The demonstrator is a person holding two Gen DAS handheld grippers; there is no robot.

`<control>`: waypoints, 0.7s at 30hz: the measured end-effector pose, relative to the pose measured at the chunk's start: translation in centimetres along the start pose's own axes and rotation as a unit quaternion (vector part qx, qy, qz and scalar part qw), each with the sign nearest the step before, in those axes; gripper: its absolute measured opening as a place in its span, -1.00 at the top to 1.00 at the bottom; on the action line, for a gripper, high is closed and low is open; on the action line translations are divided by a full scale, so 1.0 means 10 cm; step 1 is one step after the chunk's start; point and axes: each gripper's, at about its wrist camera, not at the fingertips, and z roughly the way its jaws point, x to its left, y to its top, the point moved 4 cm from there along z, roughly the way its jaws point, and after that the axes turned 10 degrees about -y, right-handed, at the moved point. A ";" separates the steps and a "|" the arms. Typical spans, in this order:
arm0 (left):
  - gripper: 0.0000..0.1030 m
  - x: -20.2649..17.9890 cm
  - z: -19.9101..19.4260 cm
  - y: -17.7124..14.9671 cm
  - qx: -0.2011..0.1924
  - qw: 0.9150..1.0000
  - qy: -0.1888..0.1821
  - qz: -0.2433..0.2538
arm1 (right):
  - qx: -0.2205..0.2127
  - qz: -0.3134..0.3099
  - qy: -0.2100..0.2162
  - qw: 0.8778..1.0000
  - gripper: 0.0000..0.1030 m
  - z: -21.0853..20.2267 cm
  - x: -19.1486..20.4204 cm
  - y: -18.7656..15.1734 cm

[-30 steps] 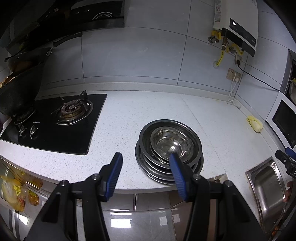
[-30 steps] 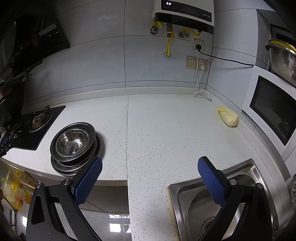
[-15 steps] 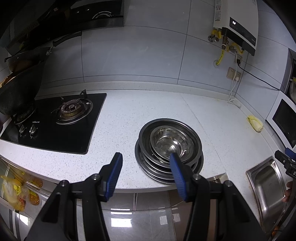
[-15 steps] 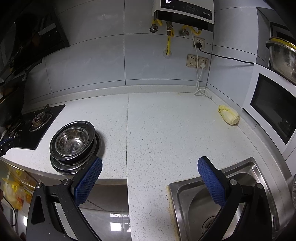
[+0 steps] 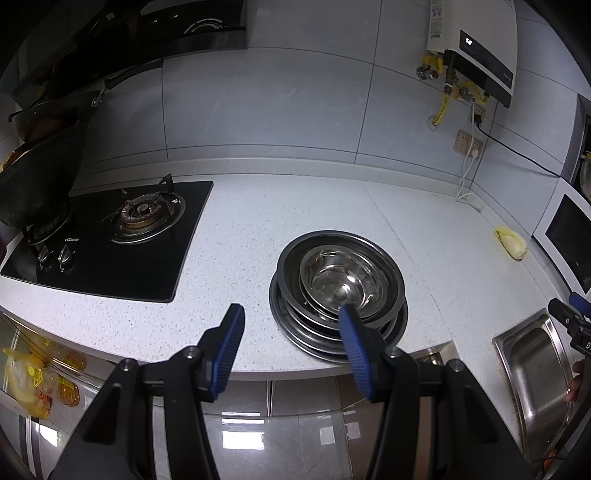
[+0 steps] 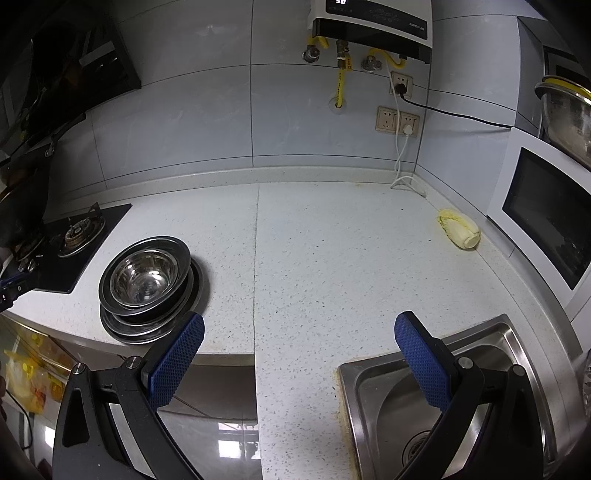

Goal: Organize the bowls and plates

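A stack of steel plates (image 5: 295, 325) with steel bowls (image 5: 343, 280) nested on top stands near the front edge of the white counter. It also shows in the right wrist view (image 6: 147, 280) at the left. My left gripper (image 5: 291, 325) is open and empty, held just in front of the stack, its right finger over the stack's near rim. My right gripper (image 6: 299, 339) is open and empty, above the counter's front edge beside the sink (image 6: 443, 398).
A black gas hob (image 5: 110, 236) with a dark wok (image 5: 33, 184) lies at the left. A yellow cabbage (image 6: 460, 232) lies by the white microwave (image 6: 546, 218) at the right. A water heater (image 6: 373, 22) and sockets (image 6: 397, 120) hang on the tiled wall.
Both grippers have barely moved; the right wrist view has shifted slightly, with the stack of bowls a little nearer. Nothing was grasped or released.
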 end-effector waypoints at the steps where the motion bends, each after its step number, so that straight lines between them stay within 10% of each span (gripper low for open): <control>1: 0.00 0.00 0.00 0.00 0.000 1.000 0.000 0.001 | 0.000 -0.001 0.000 1.000 -0.97 0.00 0.01 0.00; 21: 0.00 0.00 0.05 -0.02 0.007 1.000 0.005 -0.002 | 0.005 -0.004 -0.002 1.000 -0.97 0.04 0.04 -0.01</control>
